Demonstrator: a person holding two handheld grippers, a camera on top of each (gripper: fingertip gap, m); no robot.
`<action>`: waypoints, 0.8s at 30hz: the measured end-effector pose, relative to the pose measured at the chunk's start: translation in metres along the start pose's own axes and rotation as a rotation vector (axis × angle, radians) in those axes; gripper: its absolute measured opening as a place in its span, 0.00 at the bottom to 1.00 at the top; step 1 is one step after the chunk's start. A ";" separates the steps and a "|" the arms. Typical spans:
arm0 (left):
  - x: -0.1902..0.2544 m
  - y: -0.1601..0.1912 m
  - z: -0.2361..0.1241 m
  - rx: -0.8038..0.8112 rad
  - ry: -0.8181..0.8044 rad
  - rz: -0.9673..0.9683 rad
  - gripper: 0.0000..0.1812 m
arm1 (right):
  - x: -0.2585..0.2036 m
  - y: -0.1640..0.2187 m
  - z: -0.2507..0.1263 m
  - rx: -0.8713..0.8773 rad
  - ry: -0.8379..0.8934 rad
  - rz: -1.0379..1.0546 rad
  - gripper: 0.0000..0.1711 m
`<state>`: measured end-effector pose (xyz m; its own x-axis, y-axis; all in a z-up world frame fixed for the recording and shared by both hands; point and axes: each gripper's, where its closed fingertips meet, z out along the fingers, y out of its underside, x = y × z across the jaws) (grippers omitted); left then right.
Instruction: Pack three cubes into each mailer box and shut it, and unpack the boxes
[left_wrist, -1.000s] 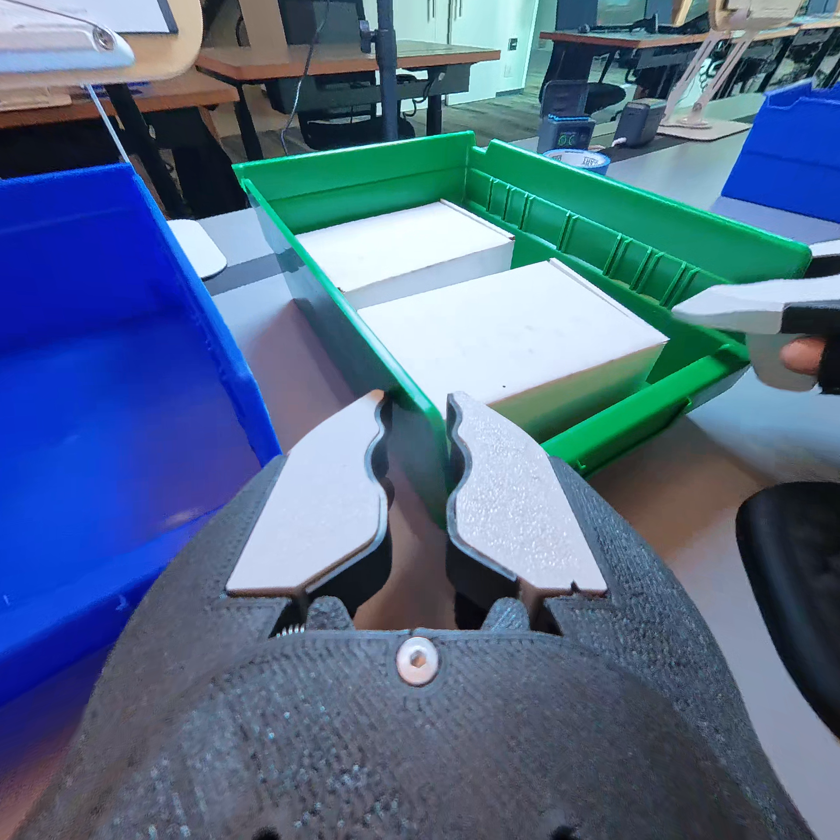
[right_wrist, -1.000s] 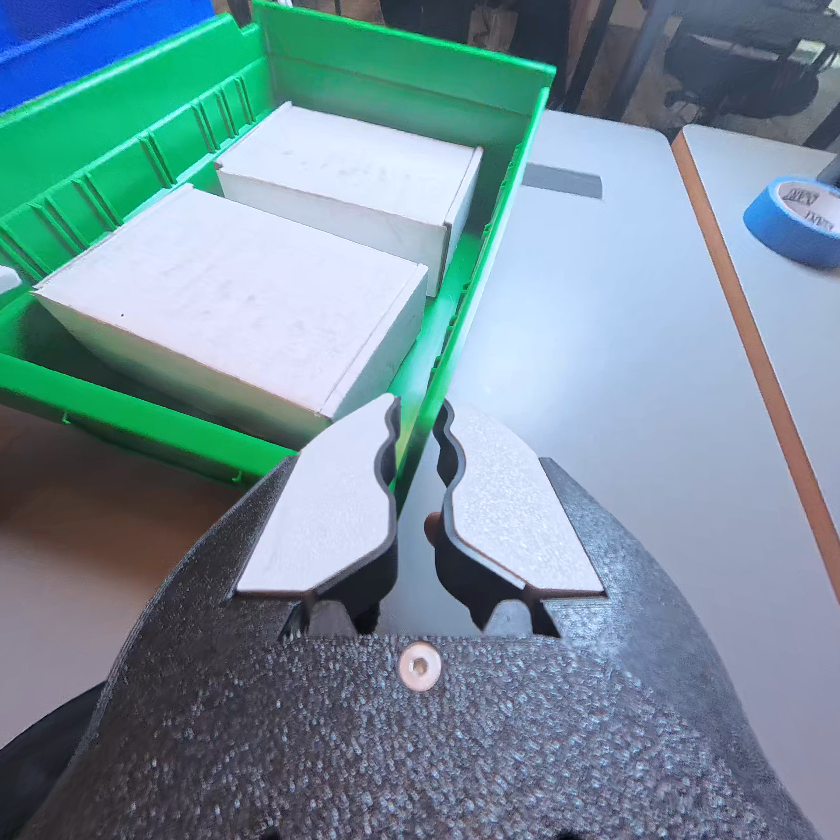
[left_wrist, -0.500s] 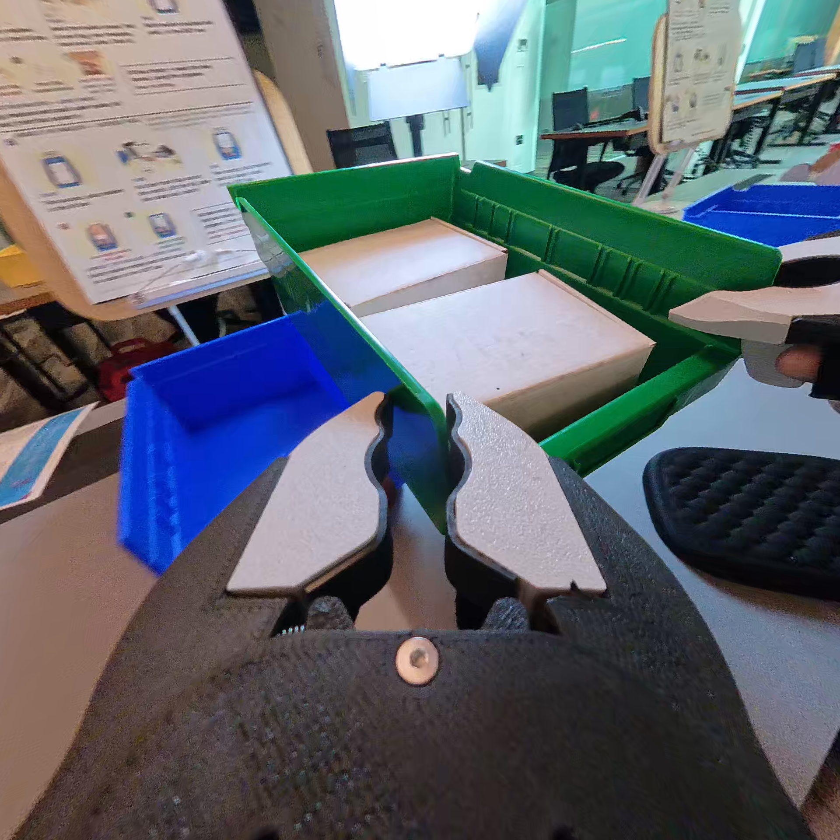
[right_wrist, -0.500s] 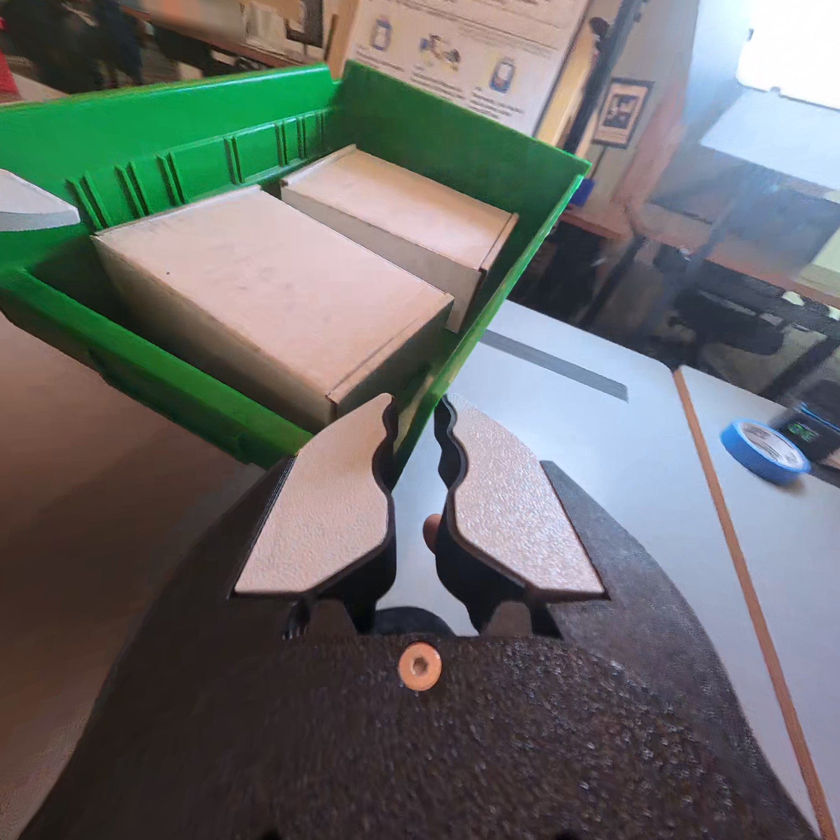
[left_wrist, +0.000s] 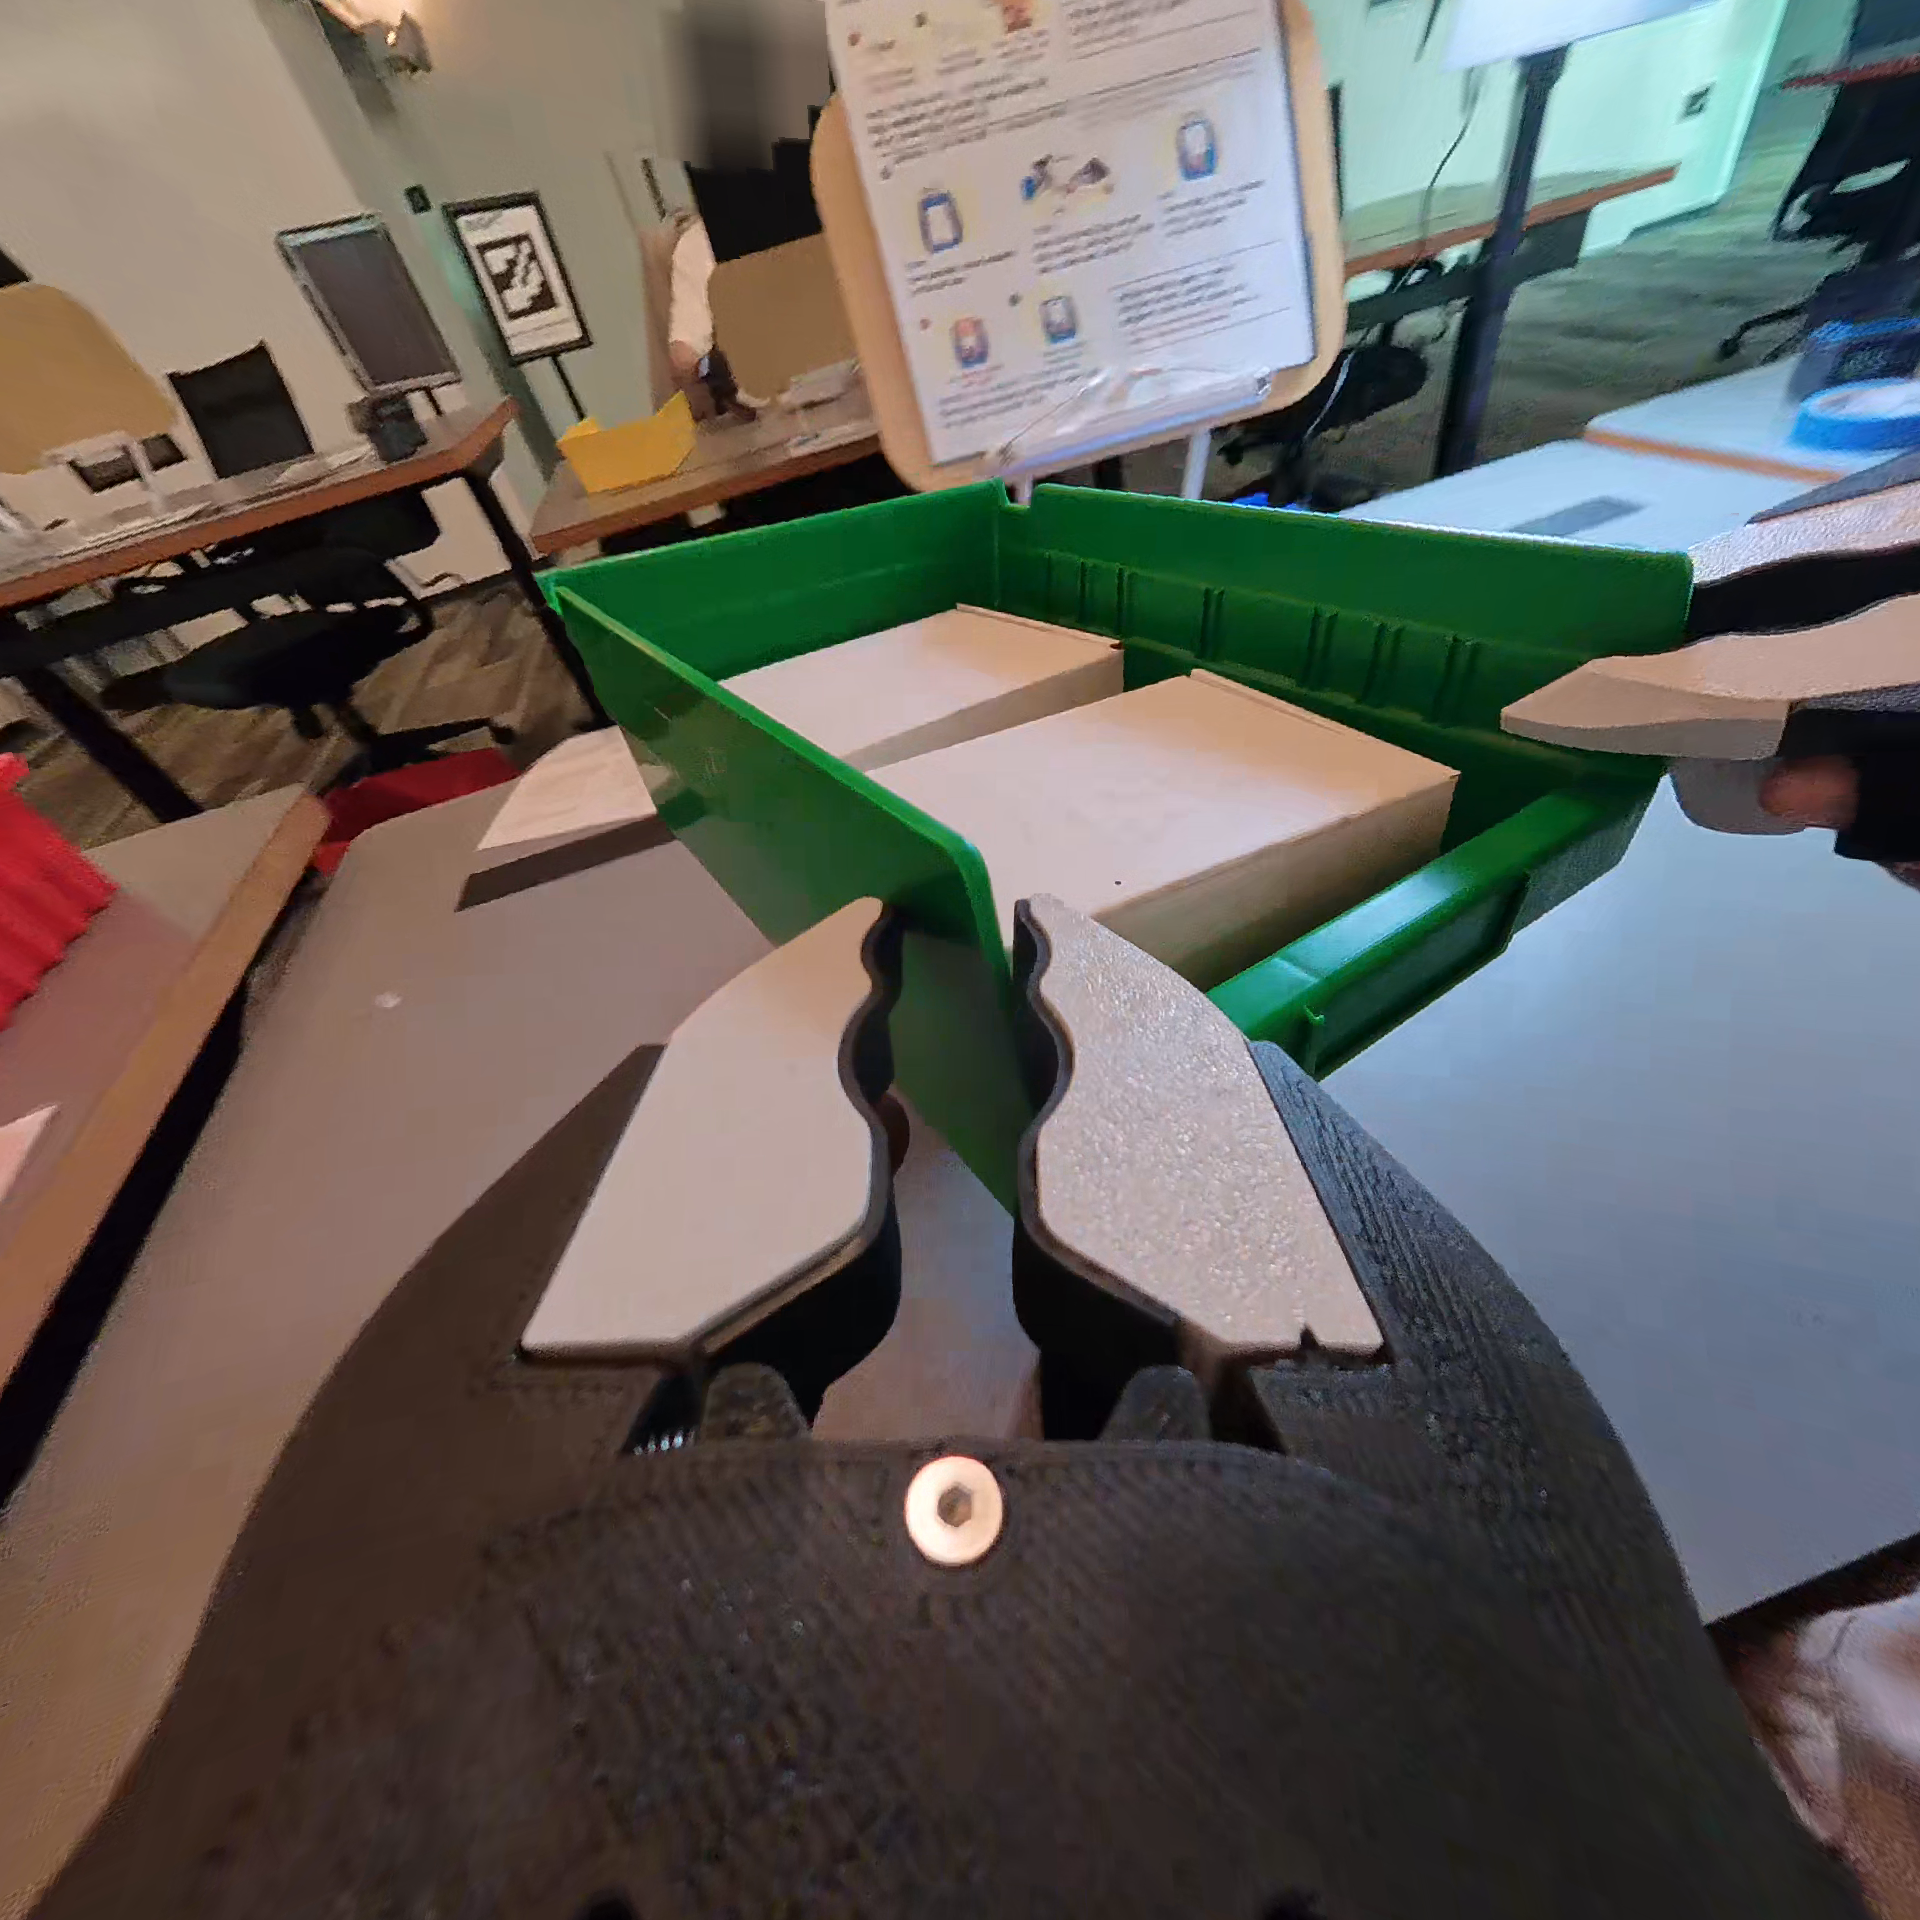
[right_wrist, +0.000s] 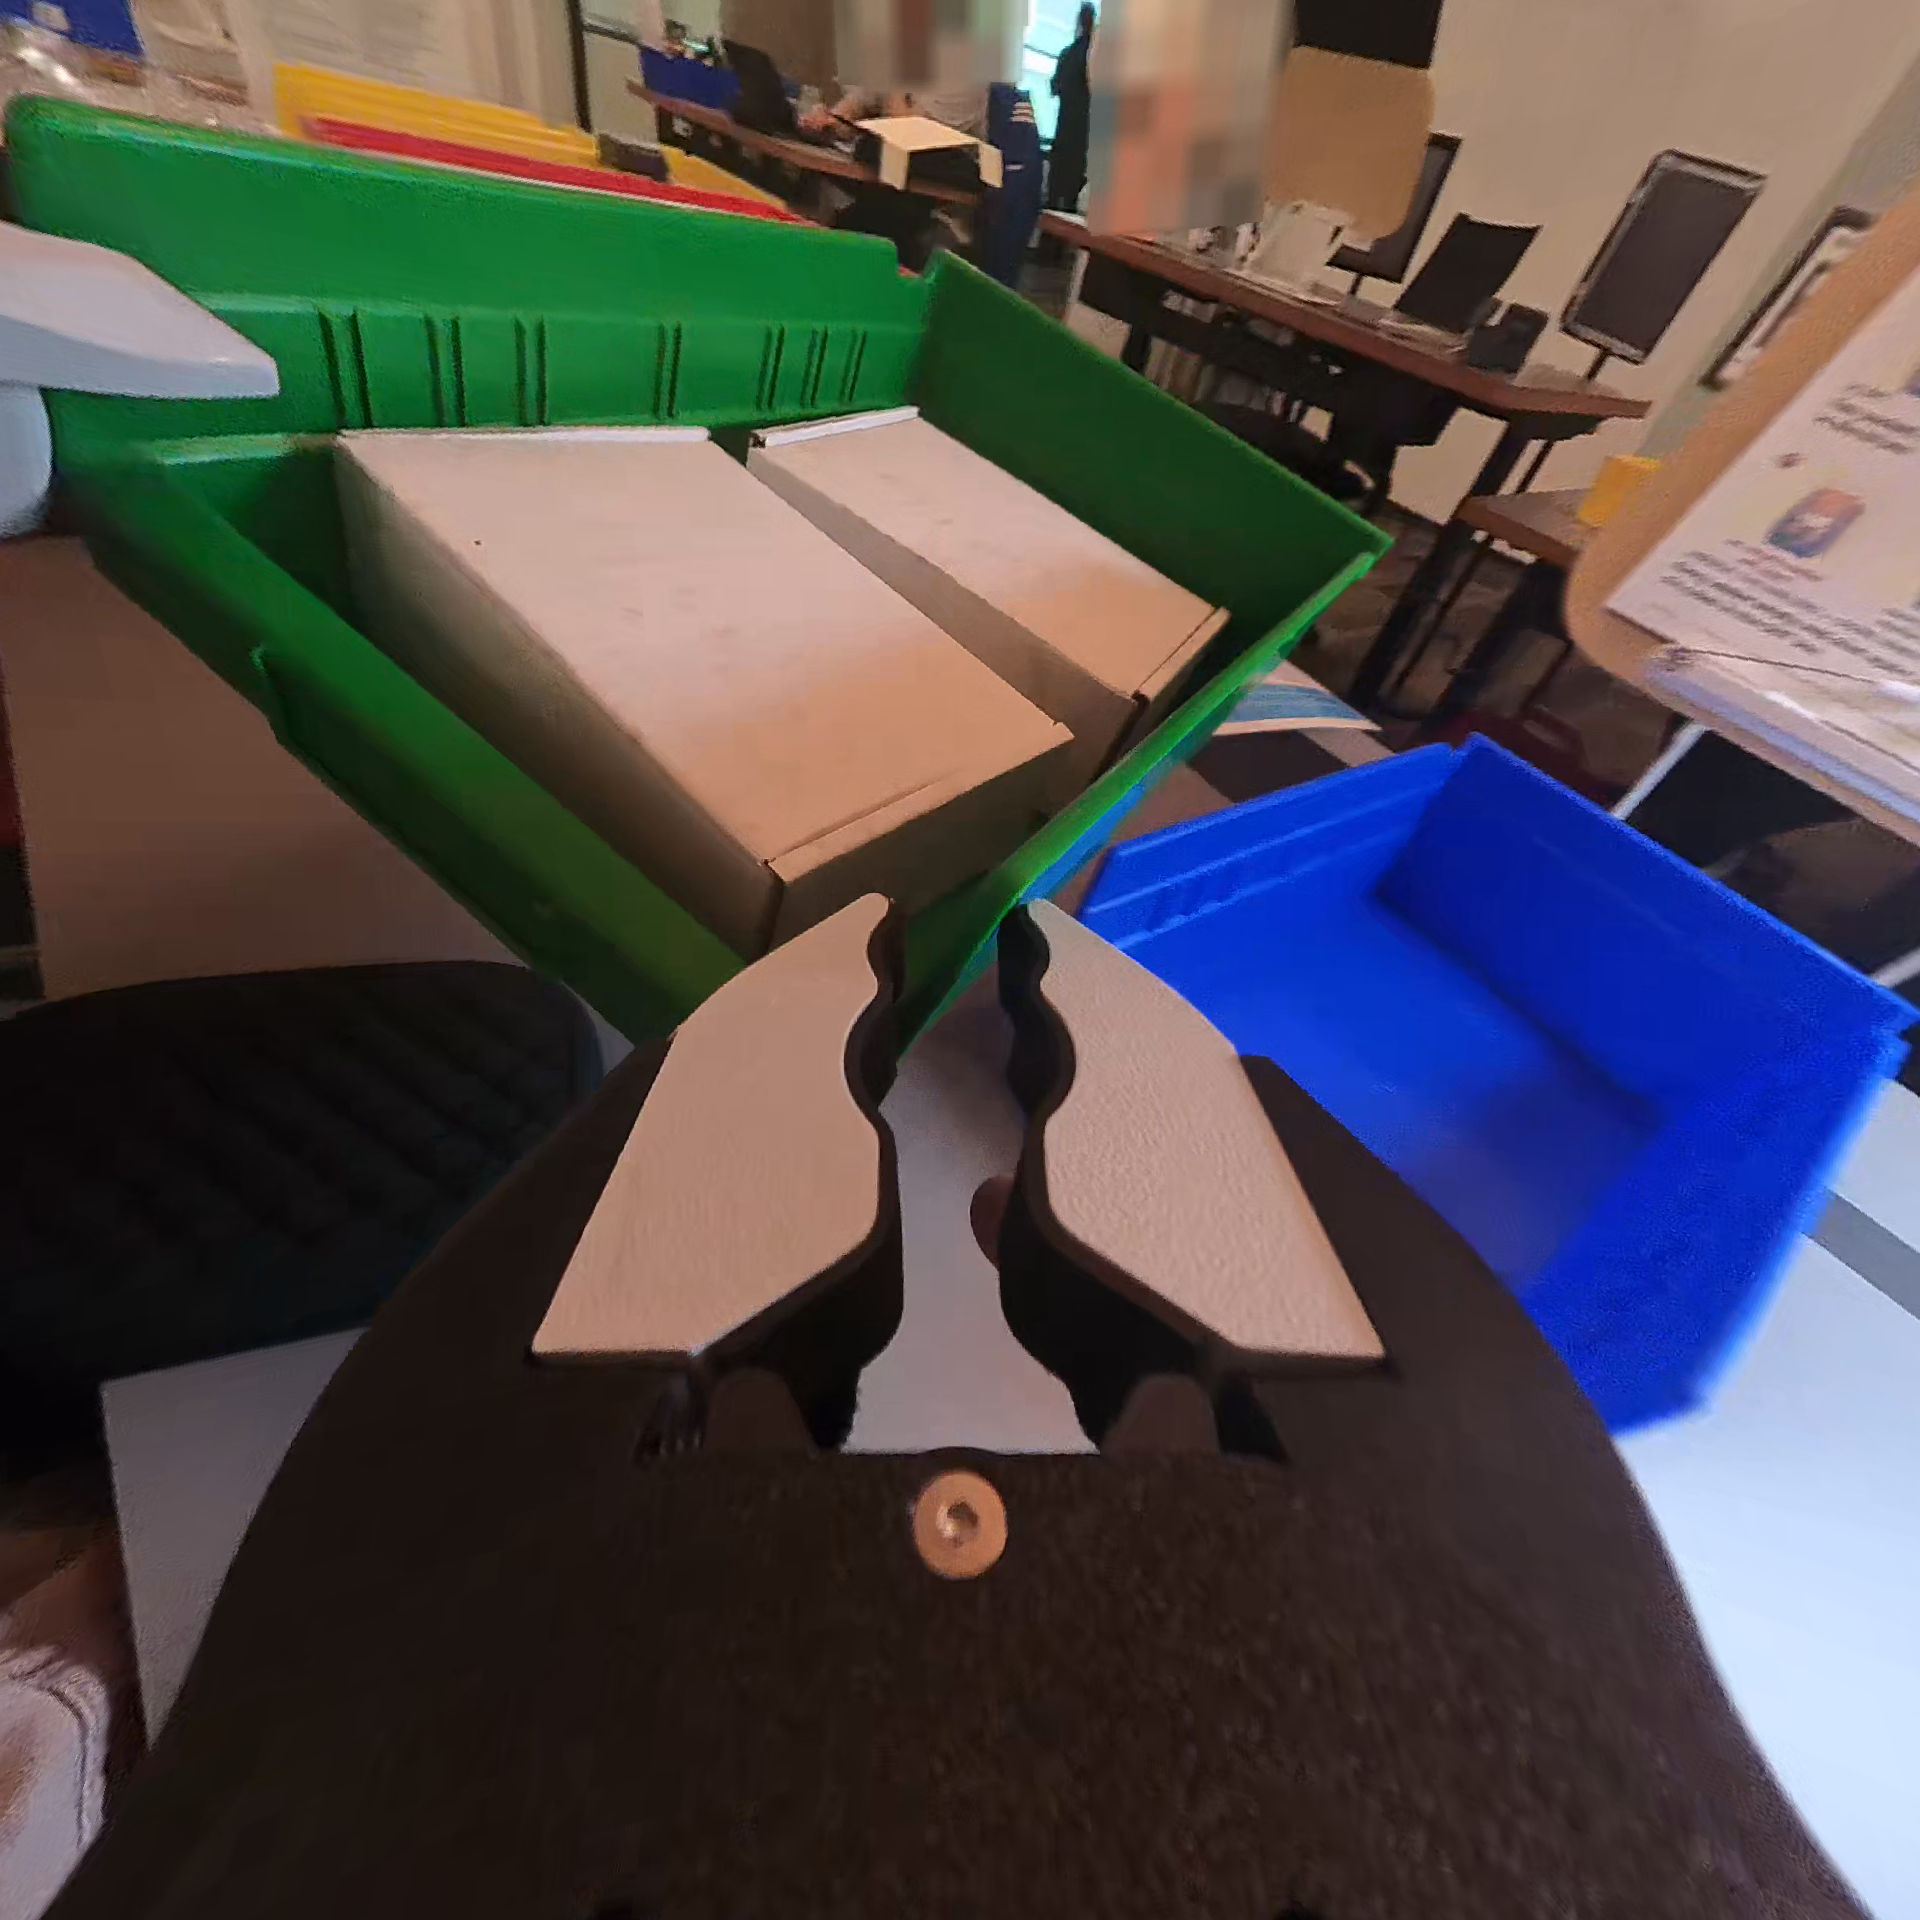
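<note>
Two handheld grippers carried a green plastic bin (left_wrist: 1340, 623) between them, each clamped on one of its long side walls. The left gripper (left_wrist: 948, 914) was closed on the near end of the bin's left wall, its textured grey fingers (left_wrist: 1174, 1174) pressed against either face of the thin green panel. The right gripper (right_wrist: 943, 912) pinched the opposite wall in the same way, jaws nearly together with only the wall's thickness between them; in the left wrist view it (left_wrist: 1662, 707) showed at the bin's far corner with a fingertip of the person's hand (left_wrist: 1808, 805) just behind it.

Inside the bin lay two closed white mailer boxes, one behind the other along its length: the nearer mailer box (left_wrist: 1164, 800) sat close to the low front lip, and the farther mailer box (left_wrist: 925, 665) lay toward the tall back wall. Both lids were down flat. Whether the bin rested on anything could not be told, though in the right wrist view it was tilted above a grey table (left_wrist: 1621, 1195).

An empty blue bin (right_wrist: 1507, 1039) stood on the table just beside the green one. A black mesh chair seat (right_wrist: 260, 1143) showed below the bin, and an instruction board on a stand (left_wrist: 1081, 208) stood behind it
</note>
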<state>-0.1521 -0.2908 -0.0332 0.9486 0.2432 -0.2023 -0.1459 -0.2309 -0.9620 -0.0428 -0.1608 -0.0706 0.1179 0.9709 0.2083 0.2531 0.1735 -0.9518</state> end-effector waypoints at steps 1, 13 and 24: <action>-0.010 0.005 -0.004 -0.013 -0.022 0.014 0.10 | -0.009 0.004 0.012 -0.008 -0.031 0.000 0.10; -0.068 0.093 0.027 -0.224 -0.164 -0.013 0.09 | -0.026 0.057 0.111 -0.175 -0.163 -0.029 0.13; -0.050 0.103 0.072 -0.169 -0.115 -0.001 0.20 | 0.054 0.092 0.060 -0.377 -0.103 -0.173 0.32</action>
<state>-0.2349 -0.2593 -0.1354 0.9088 0.3476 -0.2307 -0.0867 -0.3835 -0.9195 -0.0709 -0.0828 -0.1605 -0.0487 0.9476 0.3158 0.5963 0.2813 -0.7519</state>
